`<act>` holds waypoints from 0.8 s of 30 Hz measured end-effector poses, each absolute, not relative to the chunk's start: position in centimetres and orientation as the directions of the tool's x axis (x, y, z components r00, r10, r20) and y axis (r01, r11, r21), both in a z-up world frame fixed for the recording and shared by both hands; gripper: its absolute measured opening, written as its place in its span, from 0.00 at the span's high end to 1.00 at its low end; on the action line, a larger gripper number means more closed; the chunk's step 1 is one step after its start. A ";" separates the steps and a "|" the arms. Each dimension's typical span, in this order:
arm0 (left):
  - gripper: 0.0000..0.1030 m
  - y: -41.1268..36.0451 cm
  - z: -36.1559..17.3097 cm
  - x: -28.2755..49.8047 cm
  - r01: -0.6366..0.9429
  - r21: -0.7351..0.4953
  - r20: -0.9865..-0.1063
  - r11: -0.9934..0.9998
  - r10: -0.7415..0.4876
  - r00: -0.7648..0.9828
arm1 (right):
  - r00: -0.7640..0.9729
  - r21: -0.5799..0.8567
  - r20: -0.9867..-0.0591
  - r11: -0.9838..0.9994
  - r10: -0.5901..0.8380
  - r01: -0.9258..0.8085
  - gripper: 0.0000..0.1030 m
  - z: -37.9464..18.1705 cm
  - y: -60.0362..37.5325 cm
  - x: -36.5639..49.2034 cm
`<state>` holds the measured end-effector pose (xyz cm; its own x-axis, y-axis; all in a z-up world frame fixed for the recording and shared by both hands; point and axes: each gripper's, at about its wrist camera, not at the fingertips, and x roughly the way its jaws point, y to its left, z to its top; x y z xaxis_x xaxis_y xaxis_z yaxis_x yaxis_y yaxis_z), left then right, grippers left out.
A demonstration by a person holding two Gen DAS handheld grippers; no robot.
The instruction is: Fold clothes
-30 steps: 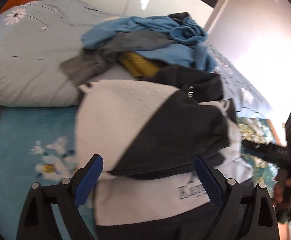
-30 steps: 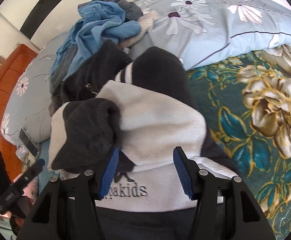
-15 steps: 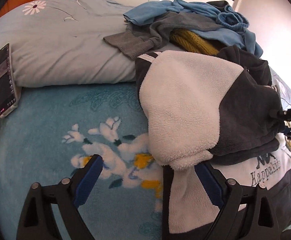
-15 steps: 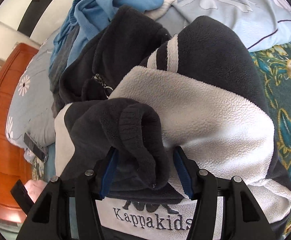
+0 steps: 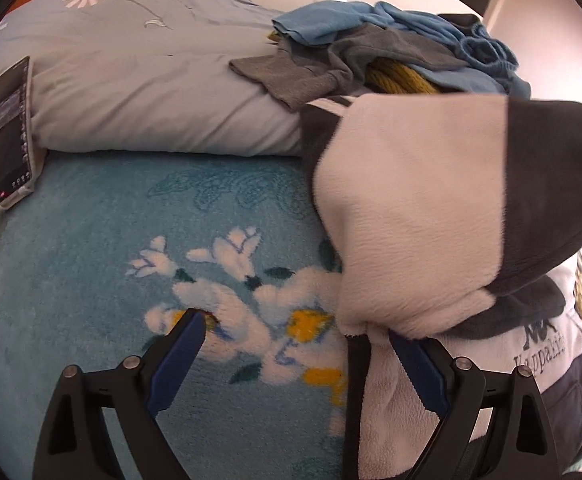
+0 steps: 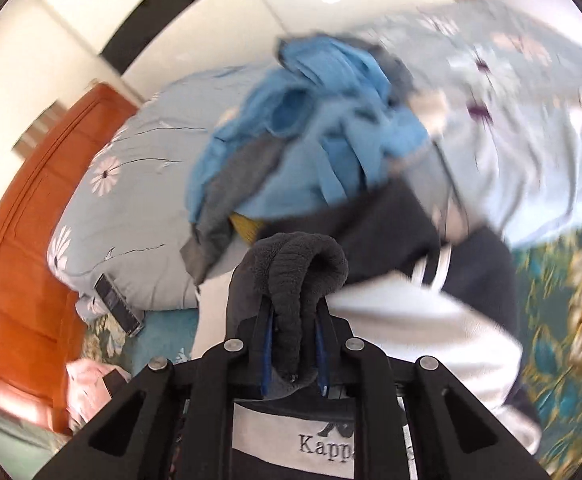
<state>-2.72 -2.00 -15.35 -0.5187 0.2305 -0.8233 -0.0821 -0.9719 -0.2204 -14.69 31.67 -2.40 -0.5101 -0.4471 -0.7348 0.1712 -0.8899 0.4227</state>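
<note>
My right gripper (image 6: 293,350) is closing, pinching the fleece jacket's (image 5: 407,216) dark cuff (image 6: 295,276); my left gripper (image 5: 299,356) gapes wide beside the jacket, below the pillow (image 5: 151,92).

Dark embroidered lettering seen on white chest panel of fleece jacket (image 6: 391,312). Right wrist view: "Kapp" read below small dark logo, remainder cut off behind gripper frame. Left wrist view: same lettering (image 5: 541,354) read partly as "Kappaki", tilted upward, under dark logo mark, end lost at fold. Phone (image 5: 9,132) screen on bed shown lit; its text too small to be read.
</note>
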 end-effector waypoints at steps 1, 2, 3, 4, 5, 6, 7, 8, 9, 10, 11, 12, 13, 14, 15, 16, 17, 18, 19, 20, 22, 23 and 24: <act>0.08 -2.0 -15.4 -2.6 -0.077 -0.223 -0.824 -0.972 0.230 -0.518 | -0.519 0.386 -0.740 -0.902 -0.427 0.192 0.83 -1.9 31.9 -14.3; 0.08 -2.0 -15.4 -2.5 -0.073 -0.226 -0.825 -0.971 0.230 -0.516 | -0.529 0.348 -0.745 -0.913 -0.406 0.212 0.83 -1.3 32.1 -13.9; 0.08 -2.0 -15.4 -2.4 -0.069 -0.228 -0.826 -0.971 0.230 -0.515 | -0.530 0.322 -0.758 -0.925 -0.380 0.203 0.83 -1.6 32.6 -13.9; 0.08 -2.0 -15.4 -2.3 -0.065 -0.229 -0.825 -0.971 0.229 -0.516 | -0.529 0.297 -0.773 -0.936 -0.352 0.189 0.83 -2.0 33.1 -14.0; 0.08 -1.9 -15.4 -2.1 -0.064 -0.230 -0.826 -0.971 0.230 -0.514 | -0.527 0.273 -0.786 -0.946 -0.324 0.174 0.83 -2.4 33.7 -14.1; 0.08 -1.8 -15.4 -2.0 -0.062 -0.232 -0.828 -0.971 0.231 -0.512 | -0.522 0.267 -0.797 -0.953 -0.304 0.146 0.83 -3.2 34.3 -14.4; 0.08 -1.7 -15.5 -1.9 -0.064 -0.237 -0.829 -0.969 0.236 -0.508 | -0.515 0.273 -0.806 -0.956 -0.290 0.111 0.83 -4.3 35.2 -14.5; 0.07 -1.7 -15.5 -1.8 -0.065 -0.241 -0.830 -0.968 0.241 -0.503 | -0.509 0.282 -0.813 -0.956 -0.281 0.079 0.83 -5.4 36.4 -14.4; 0.07 -1.7 -15.6 -1.7 -0.066 -0.246 -0.831 -0.967 0.246 -0.499 | -0.500 0.291 -0.822 -0.956 -0.274 0.044 0.83 -6.4 37.3 -14.2; 0.07 -1.7 -15.6 -1.6 -0.066 -0.248 -0.832 -0.966 0.248 -0.497 | -0.487 0.296 -0.832 -0.955 -0.268 0.019 0.83 -7.3 37.9 -14.1; 0.07 -1.6 -15.7 -1.5 -0.066 -0.250 -0.833 -0.966 0.250 -0.495 | -0.472 0.300 -0.842 -0.954 -0.262 -0.004 0.83 -8.3 38.4 -14.0; 0.07 -1.6 -15.7 -1.4 -0.067 -0.252 -0.833 -0.965 0.252 -0.492 | -0.457 0.302 -0.851 -0.953 -0.257 -0.027 0.83 -9.2 39.0 -13.8; 0.07 -1.5 -15.8 -1.3 -0.068 -0.249 -0.834 -0.966 0.250 -0.492 | -0.449 0.306 -0.857 -0.951 -0.254 -0.046 0.83 -10.0 39.3 -13.7; 0.07 -1.5 -15.8 -1.3 -0.071 -0.248 -0.835 -0.966 0.250 -0.490 | -0.441 0.310 -0.861 -0.948 -0.252 -0.064 0.83 -10.7 39.7 -13.6; 0.07 -1.4 -15.9 -1.2 -0.072 -0.246 -0.837 -0.967 0.249 -0.488 | -0.437 0.310 -0.865 -0.947 -0.247 -0.078 0.83 -11.3 39.9 -13.6; 0.06 -1.3 -16.1 -1.2 -0.072 -0.244 -0.839 -0.967 0.248 -0.485 | -0.435 0.309 -0.867 -0.947 -0.243 -0.086 0.83 -11.7 40.0 -13.7; 0.06 -1.3 -16.2 -1.2 -0.070 -0.240 -0.842 -0.968 0.243 -0.481 | -0.431 0.312 -0.869 -0.945 -0.243 -0.098 0.83 -12.2 40.2 -13.8; 0.05 -1.2 -16.3 -1.1 -0.068 -0.239 -0.844 -0.969 0.242 -0.479 | -0.427 0.317 -0.871 -0.942 -0.243 -0.110 0.83 -12.6 40.3 -14.0; 0.05 -1.2 -16.4 -1.1 -0.067 -0.240 -0.846 -0.968 0.243 -0.475 | -0.423 0.314 -0.874 -0.942 -0.239 -0.116 0.83 -12.9 40.3 -14.2; 0.05 -1.2 -16.4 -1.1 -0.056 -0.240 -0.848 -0.969 0.237 -0.474 | -0.419 0.309 -0.878 -0.943 -0.234 -0.120 0.83 -13.2 40.3 -14.3; 0.05 -1.2 -16.2 -0.8 -0.063 -0.241 -0.849 -0.968 0.242 -0.469 | -0.414 0.313 -0.879 -0.941 -0.235 -0.130 0.82 -13.5 40.2 -14.5; 0.05 -1.1 -16.1 -0.7 -0.066 -0.242 -0.850 -0.968 0.244 -0.467 | -0.412 0.315 -0.880 -0.939 -0.236 -0.135 0.82 -13.7 40.2 -14.5; 0.06 -1.1 -15.9 -0.6 -0.070 -0.242 -0.851 -0.968 0.247 -0.464 | -0.411 0.323 -0.879 -0.936 -0.241 -0.142 0.82 -13.8 40.3 -14.5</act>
